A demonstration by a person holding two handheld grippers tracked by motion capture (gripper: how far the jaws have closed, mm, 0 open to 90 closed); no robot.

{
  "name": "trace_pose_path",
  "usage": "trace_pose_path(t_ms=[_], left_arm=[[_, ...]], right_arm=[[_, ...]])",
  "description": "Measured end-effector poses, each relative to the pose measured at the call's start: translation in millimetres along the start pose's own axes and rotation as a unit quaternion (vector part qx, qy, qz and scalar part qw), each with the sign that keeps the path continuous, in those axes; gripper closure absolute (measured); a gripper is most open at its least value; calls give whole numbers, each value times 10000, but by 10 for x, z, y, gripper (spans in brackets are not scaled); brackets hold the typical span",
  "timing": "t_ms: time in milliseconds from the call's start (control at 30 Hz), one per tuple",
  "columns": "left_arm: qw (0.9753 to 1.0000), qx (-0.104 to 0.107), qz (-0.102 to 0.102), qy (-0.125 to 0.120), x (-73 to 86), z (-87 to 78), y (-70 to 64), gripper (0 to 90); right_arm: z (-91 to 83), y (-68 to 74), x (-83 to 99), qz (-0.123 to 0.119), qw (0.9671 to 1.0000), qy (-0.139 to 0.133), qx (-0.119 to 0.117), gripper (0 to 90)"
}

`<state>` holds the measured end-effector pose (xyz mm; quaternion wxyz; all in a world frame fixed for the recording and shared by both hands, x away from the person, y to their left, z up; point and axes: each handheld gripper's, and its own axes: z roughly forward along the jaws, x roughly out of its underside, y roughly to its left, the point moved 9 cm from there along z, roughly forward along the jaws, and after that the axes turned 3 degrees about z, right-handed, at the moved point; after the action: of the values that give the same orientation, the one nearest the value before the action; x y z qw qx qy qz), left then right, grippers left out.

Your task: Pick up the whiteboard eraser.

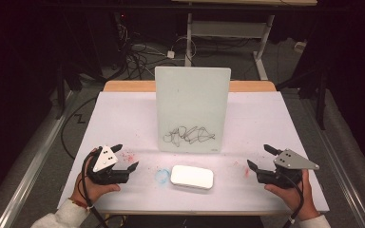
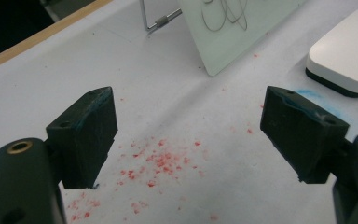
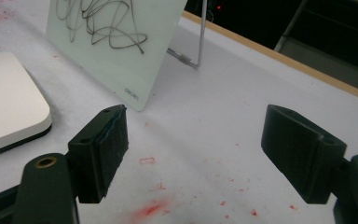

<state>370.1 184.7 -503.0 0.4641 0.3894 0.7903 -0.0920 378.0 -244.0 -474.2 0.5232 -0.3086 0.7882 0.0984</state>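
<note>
A small whiteboard (image 1: 192, 109) stands propped upright at the table's middle, with a black scribble (image 1: 188, 135) low on its face. In front of it lies a white eraser block (image 1: 192, 176) with a dark underside. My left gripper (image 1: 125, 158) rests at the front left, open, nothing between its jaws. My right gripper (image 1: 260, 157) rests at the front right, also open and empty. The left gripper view has the board's corner (image 2: 223, 32) and the eraser (image 2: 349, 56) beyond the gripper (image 2: 189, 135). The right gripper view has the scribble (image 3: 102, 21) and eraser (image 3: 9, 100) left of the gripper (image 3: 193, 154).
A white sheet covers the table (image 1: 123, 118), with a wooden edge (image 1: 128, 86) at the back. Red specks (image 2: 158, 161) and a blue smear (image 1: 162, 175) stain the sheet near the grippers. A wire stand (image 3: 200, 37) props the board from behind. Cables lie on the floor (image 1: 138, 57) beyond.
</note>
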Motion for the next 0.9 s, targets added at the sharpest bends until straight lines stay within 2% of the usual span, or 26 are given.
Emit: trace_pose_path(t_ms=[133,200,300,333,433,467,500,667,700,733,767,800,833,867,900], left_arm=[[10000,30,10,-4,-4,8,-25,183],[10000,-13,56,-5,-3,18,-30,183],[10000,33,34,65,29,47,-44,187],[9998,45,72,154,58,61,-61,187],[9998,85,64,185,69,62,-83,187],[9998,106,61,184,72,61,-93,187],[9997,100,71,193,75,59,-99,187],[9996,116,81,255,98,58,-113,187],[9995,122,71,269,103,61,-115,187],[9995,136,64,274,107,65,-120,187],[9995,142,72,289,112,68,-125,187],[9994,153,87,313,118,71,-133,187],[9993,156,104,331,122,72,-142,187],[9992,153,123,346,124,70,-150,187],[9992,151,142,352,125,64,-154,187]], right_arm=[[27,5,27,-39,9999,107,-84,235],[38,13,36,-36,9997,169,-174,236],[80,7,25,-65,9991,294,-313,236],[97,13,17,-76,9988,316,-372,236],[145,72,-8,-126,9969,468,-621,239],[145,72,-8,-126,9969,468,-621,239],[182,136,-50,-254,9954,521,-758,246],[295,395,-191,-536,9881,664,-1277,257],[295,395,-191,-536,9881,664,-1277,257],[336,530,-250,-665,9837,718,-1506,259],[359,598,-280,-734,9810,742,-1636,259],[359,598,-280,-734,9810,742,-1636,259],[409,737,-332,-844,9758,796,-1855,260],[409,737,-332,-844,9758,796,-1855,260],[442,800,-349,-930,9730,837,-1940,260]])
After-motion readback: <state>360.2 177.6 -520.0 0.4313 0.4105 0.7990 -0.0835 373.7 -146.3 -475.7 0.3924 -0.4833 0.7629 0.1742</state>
